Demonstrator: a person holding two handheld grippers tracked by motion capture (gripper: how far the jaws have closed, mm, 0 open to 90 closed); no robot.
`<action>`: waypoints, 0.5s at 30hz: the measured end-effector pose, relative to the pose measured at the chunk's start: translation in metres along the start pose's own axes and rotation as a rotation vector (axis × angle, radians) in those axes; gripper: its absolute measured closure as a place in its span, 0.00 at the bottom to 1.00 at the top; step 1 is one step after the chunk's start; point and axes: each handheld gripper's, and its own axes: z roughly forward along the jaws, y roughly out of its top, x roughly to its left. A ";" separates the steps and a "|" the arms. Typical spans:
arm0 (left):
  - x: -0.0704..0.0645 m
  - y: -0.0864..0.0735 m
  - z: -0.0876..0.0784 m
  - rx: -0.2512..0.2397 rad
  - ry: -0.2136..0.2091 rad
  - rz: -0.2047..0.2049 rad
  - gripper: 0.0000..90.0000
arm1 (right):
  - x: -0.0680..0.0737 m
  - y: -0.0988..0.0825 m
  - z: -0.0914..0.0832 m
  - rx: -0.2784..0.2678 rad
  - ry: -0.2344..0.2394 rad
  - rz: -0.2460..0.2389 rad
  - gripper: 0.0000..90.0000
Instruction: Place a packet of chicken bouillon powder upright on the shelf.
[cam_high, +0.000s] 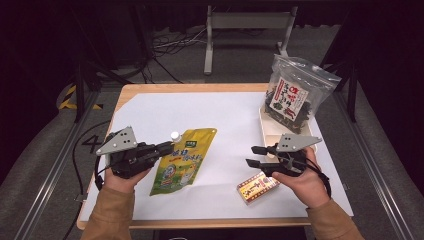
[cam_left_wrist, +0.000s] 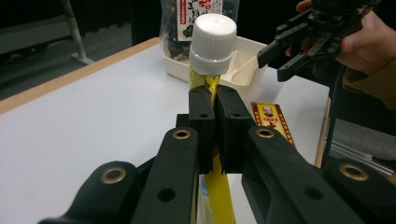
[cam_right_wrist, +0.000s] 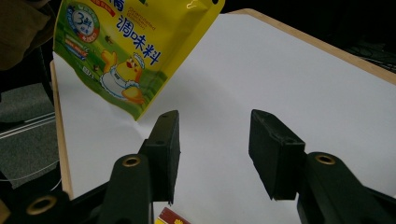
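Half of yellow pouch (cam_left_wrist: 217, 186) hidden behind left tool (cam_left_wrist: 214, 122).

Yellow spouted pouch (cam_high: 184, 160) — white-capped, tilted off table.

Yellow pouch (cam_high: 184, 161) with white cap (cam_high: 175, 135); red-and-gold box (cam_high: 257, 186).
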 end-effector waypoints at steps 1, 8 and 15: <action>-0.001 0.001 0.000 -0.006 -0.002 0.011 0.96 | 0.000 0.001 0.002 -0.001 0.003 -0.002 0.60; -0.008 0.007 0.004 -0.027 -0.028 0.021 0.96 | 0.000 0.009 0.018 -0.005 0.033 0.014 0.57; -0.014 0.010 0.012 -0.028 -0.049 0.038 0.96 | 0.001 0.014 0.036 -0.005 0.076 0.028 0.54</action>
